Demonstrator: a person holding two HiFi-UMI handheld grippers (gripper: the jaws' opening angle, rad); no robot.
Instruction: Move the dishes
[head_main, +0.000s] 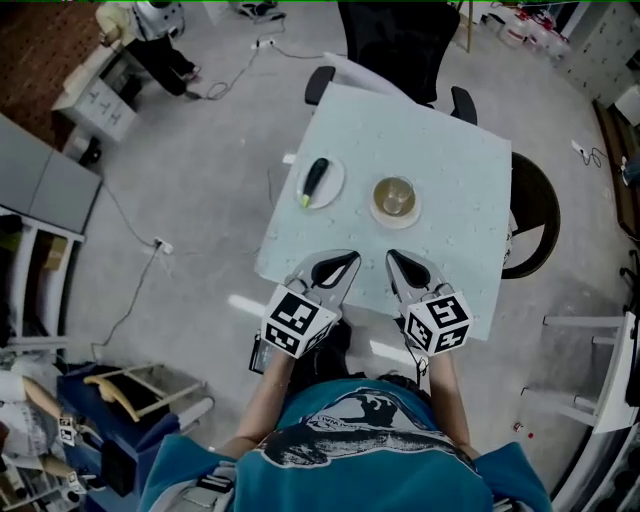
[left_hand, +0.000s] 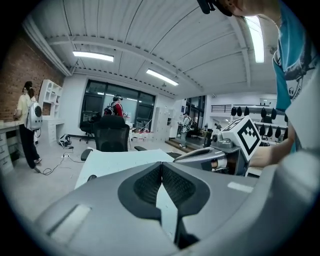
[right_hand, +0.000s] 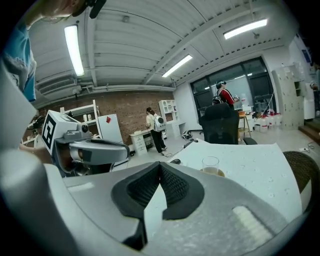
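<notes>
Pale, speckled table (head_main: 450, 170) carries two dishes, well apart from each other. One white plate (head_main: 322, 184) on the left holds one dark utensil (head_main: 314, 178) with a yellow-green tip. One tan saucer (head_main: 395, 201) on the right has one clear glass (head_main: 395, 195) standing on it. Two grippers hover over the table's near edge. The left gripper (head_main: 351, 259) has its jaws pressed together on nothing, and the right gripper (head_main: 392, 257) is likewise closed and empty. Neither touches a dish.
</notes>
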